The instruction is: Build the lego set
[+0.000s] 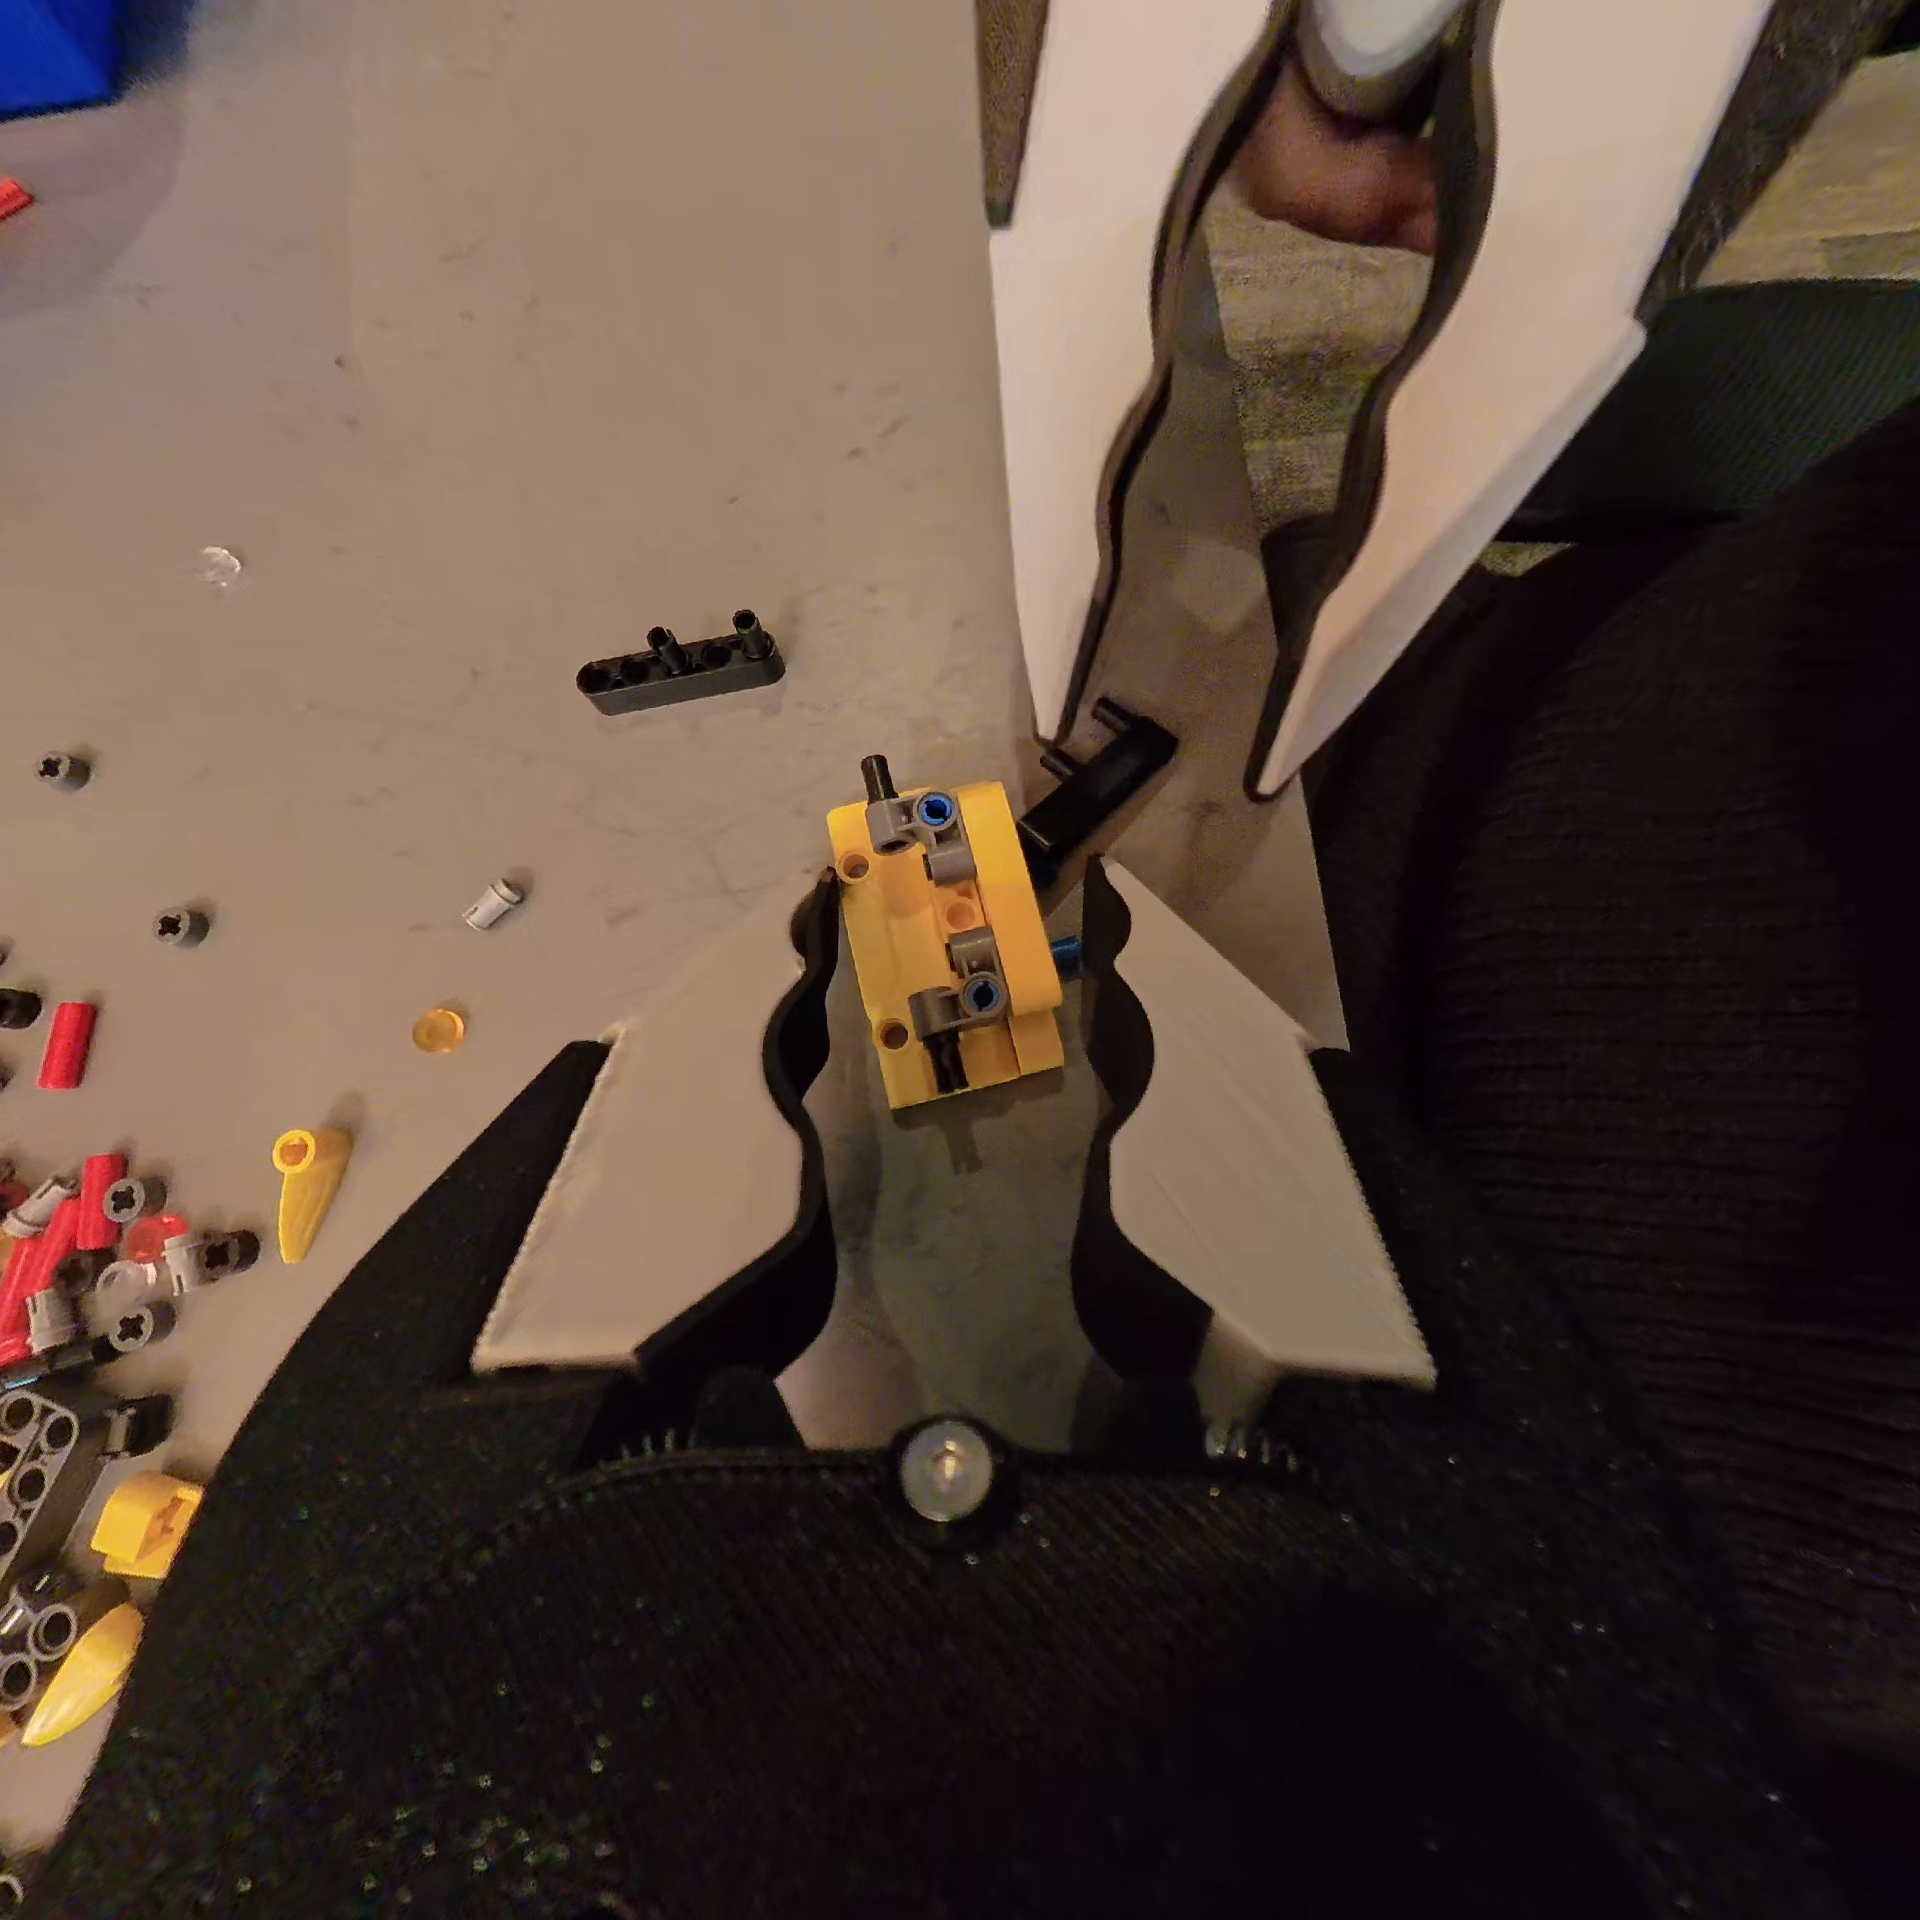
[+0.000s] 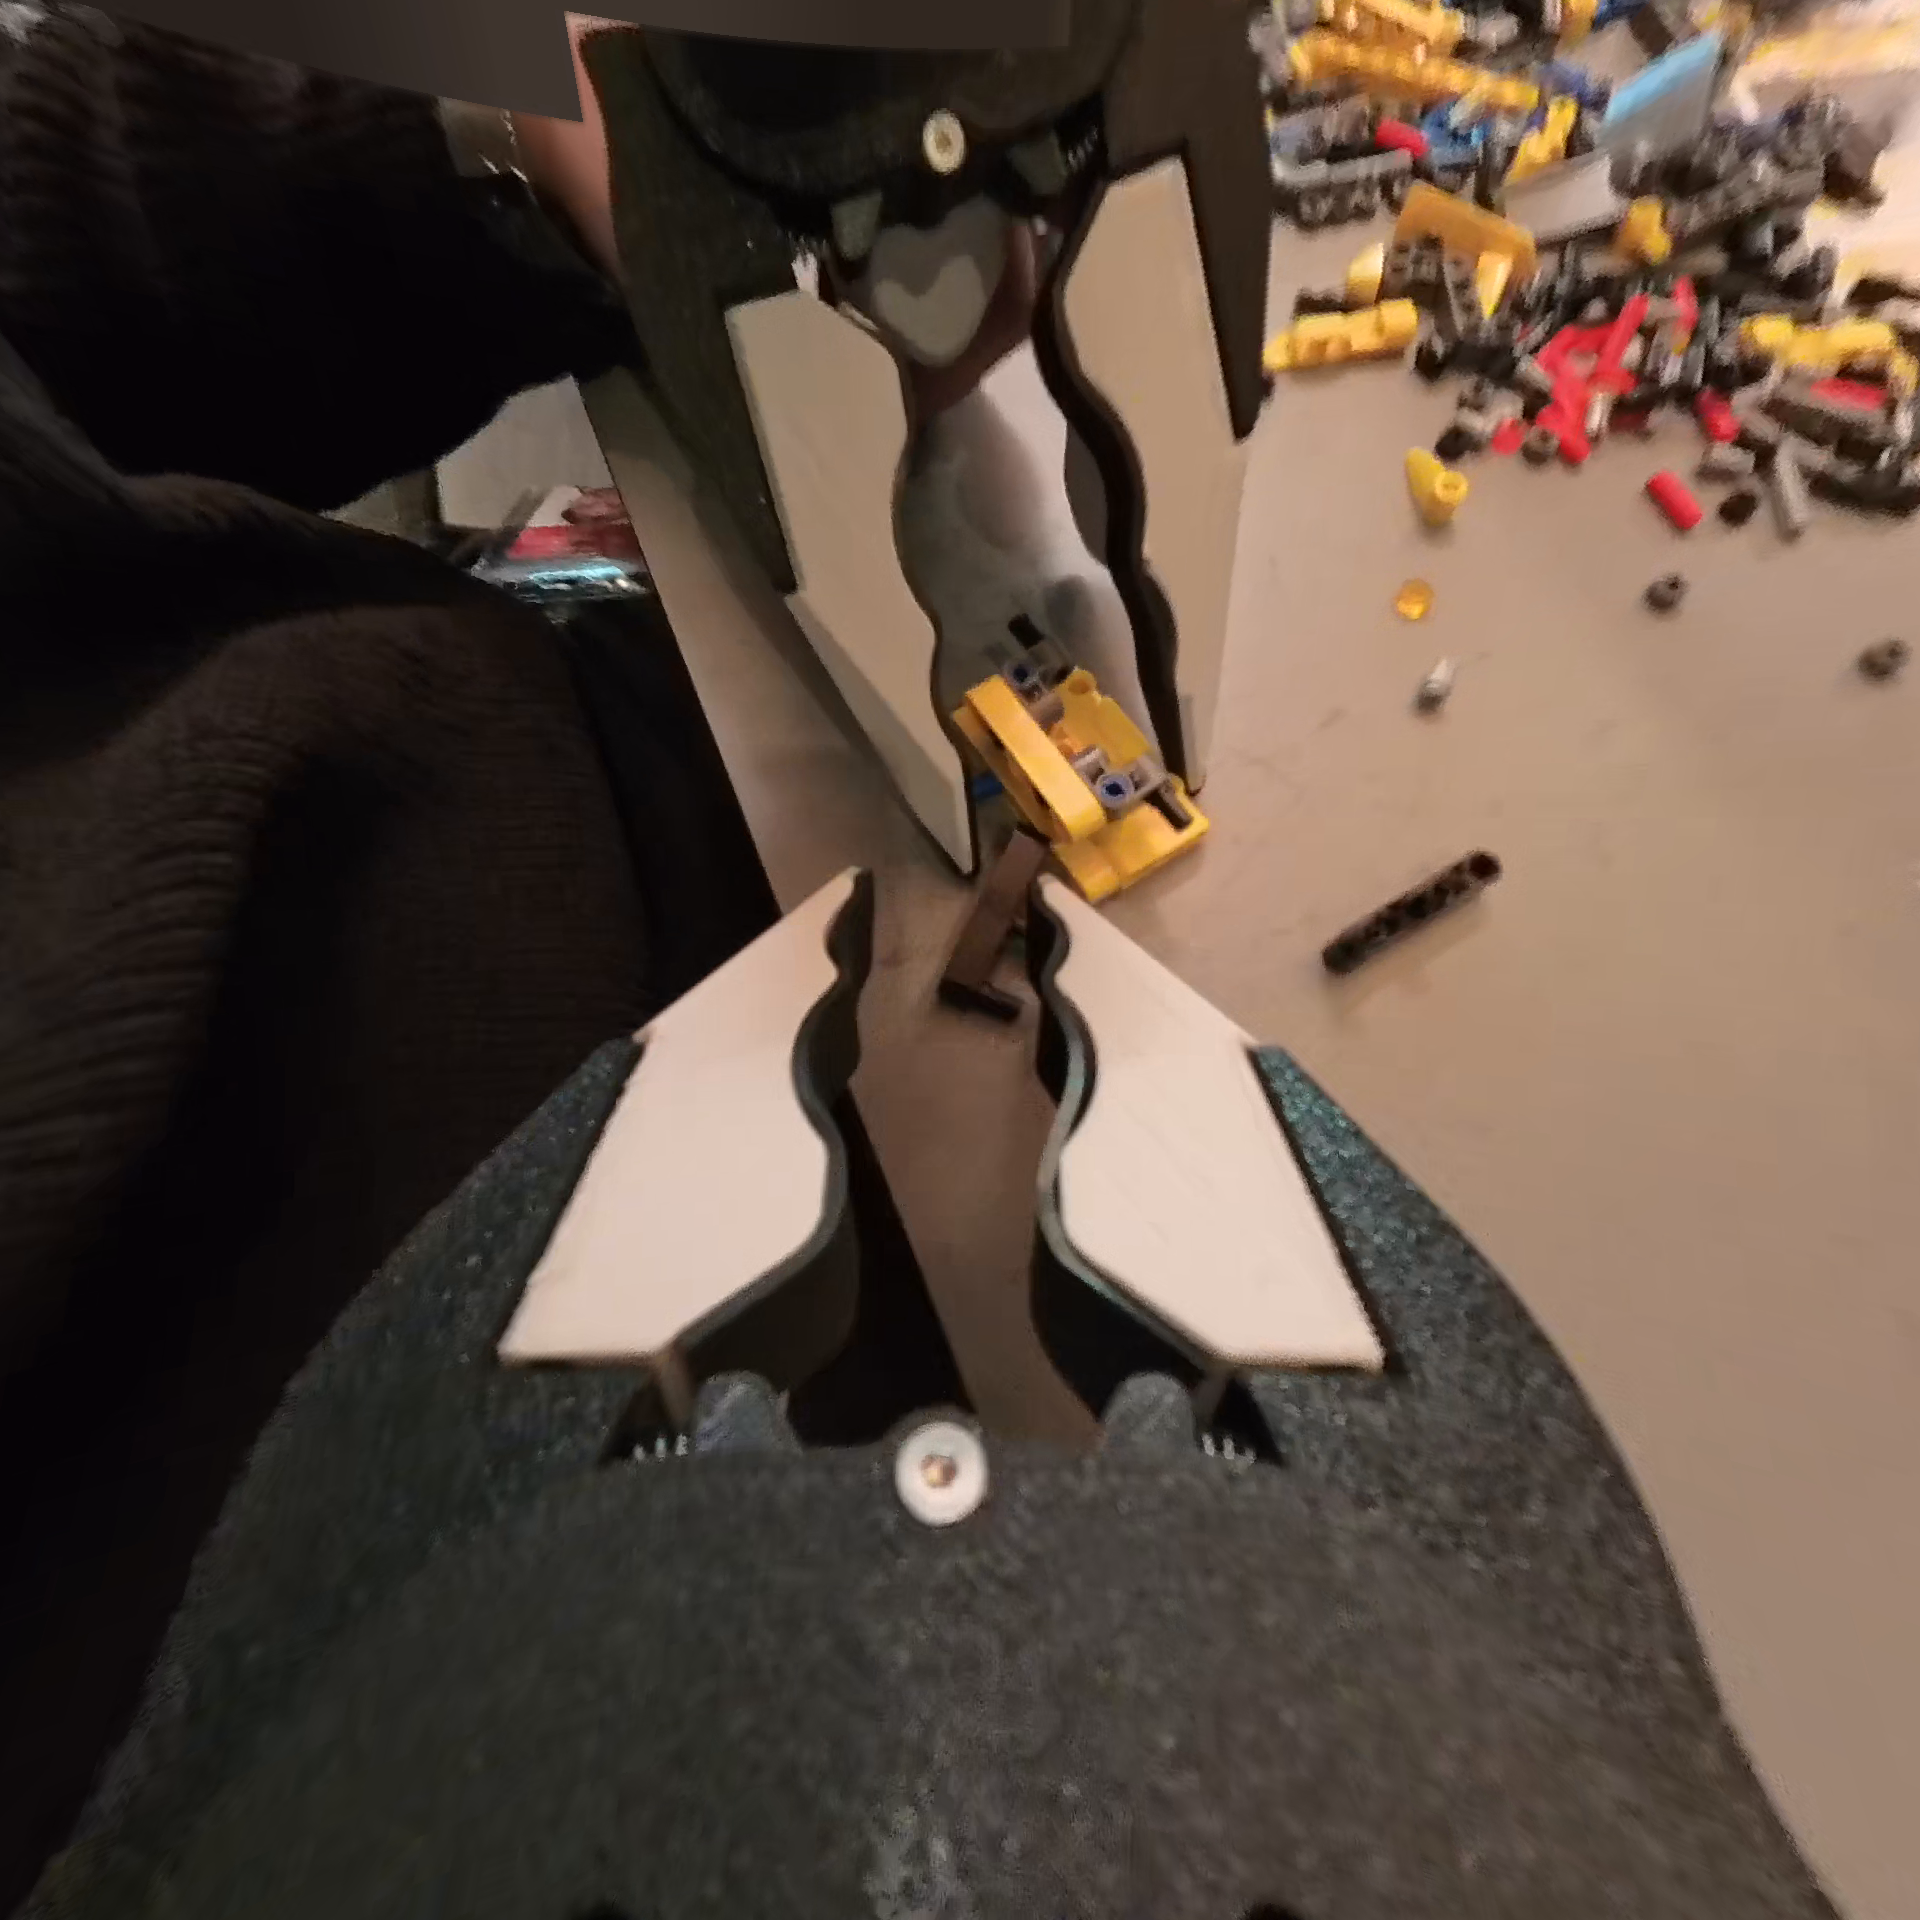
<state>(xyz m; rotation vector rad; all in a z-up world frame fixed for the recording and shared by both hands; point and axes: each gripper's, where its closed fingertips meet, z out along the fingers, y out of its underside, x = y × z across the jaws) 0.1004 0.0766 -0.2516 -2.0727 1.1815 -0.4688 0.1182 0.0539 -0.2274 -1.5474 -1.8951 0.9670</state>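
Left gripper [image 1: 956,883] clamps the yellow brick assembly [image 1: 951,945] between its fingertips; the assembly is a stack of yellow beams with grey connectors, blue pins and black pins on its face. It sits low over the grey table [image 1: 520,364], at the near edge by the dark fabric [image 1: 1662,1039].

A black angled beam [image 1: 1101,784] sticks out of the far side of the assembly. Right gripper [image 1: 1153,758] comes in from opposite the assembly, its tips around that beam. In the right wrist view the right gripper [image 2: 945,894] has the black angled beam [image 2: 997,914] against its right fingertip, with a clear gap to the left one; fingers spread, not clamped. Same view shows the left gripper [image 2: 1081,821] pinching the assembly [image 2: 1070,779] from beyond it.

Left of the assembly on the table: a black holed beam [image 1: 681,670] with two pins standing in it, a small white-grey pin [image 1: 494,902], an orange round stud [image 1: 438,1029], a yellow cone piece [image 1: 307,1195], a red cylinder [image 1: 68,1044]. Farther out from the assembly, a pile of loose bricks [image 2: 1621,312] in yellow, red, black and blue.
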